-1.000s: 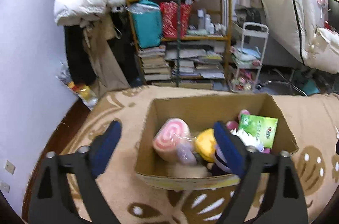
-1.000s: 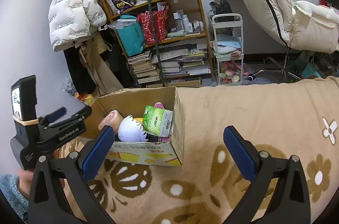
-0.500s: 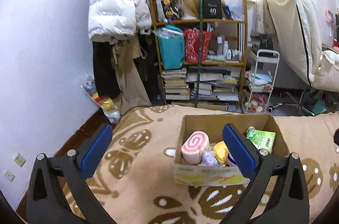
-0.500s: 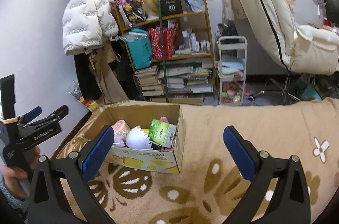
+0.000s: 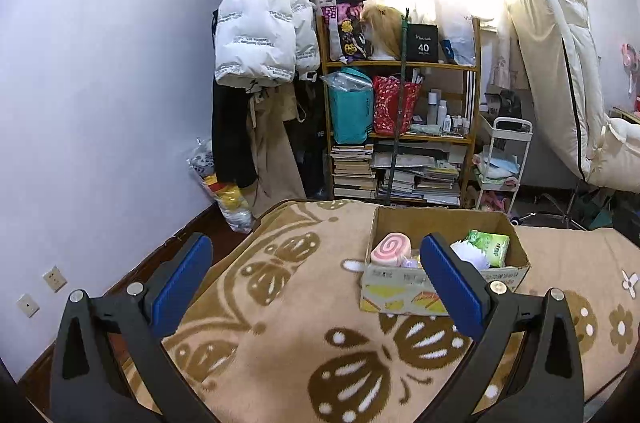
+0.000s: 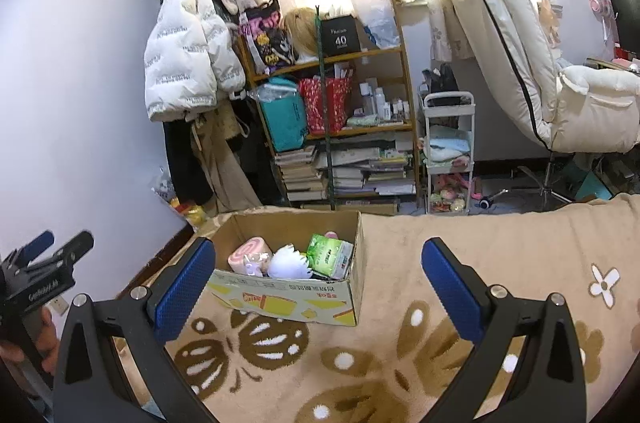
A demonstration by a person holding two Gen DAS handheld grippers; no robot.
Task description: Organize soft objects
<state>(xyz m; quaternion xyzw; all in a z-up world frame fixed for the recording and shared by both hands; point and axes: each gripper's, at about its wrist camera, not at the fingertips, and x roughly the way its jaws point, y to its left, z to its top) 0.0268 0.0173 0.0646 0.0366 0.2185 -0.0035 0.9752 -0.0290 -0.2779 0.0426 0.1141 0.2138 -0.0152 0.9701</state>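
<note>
A cardboard box [image 5: 404,297] [image 6: 288,297] rests on a tan blanket with brown flower patterns [image 5: 304,343]. Inside lie a pink swirl roll plush [image 5: 390,247] [image 6: 250,253], a white spiky-haired plush [image 6: 289,261], a green tissue pack [image 5: 490,247] [image 6: 330,255] and other soft toys, partly hidden. My left gripper [image 5: 316,283] hangs open above the blanket, short of the box, with nothing between its blue pads. My right gripper [image 6: 318,289] is also open and empty, its left pad overlapping the box's near corner in the view. The left gripper [image 6: 48,251], held by a hand, shows at the right wrist view's left edge.
Beyond the bed stand a cluttered wooden shelf [image 5: 400,127] of books and bags, a hanging white puffer jacket [image 5: 260,23], a small white trolley [image 5: 502,163] and a reclined cream chair [image 6: 520,63]. Dark floor and a wall with sockets [image 5: 52,279] lie left of the bed.
Both grippers have pulled back and risen from the box, which now looks smaller and farther. The left gripper, earlier close over the box's contents, now sits well behind it, jaws slightly wider.
</note>
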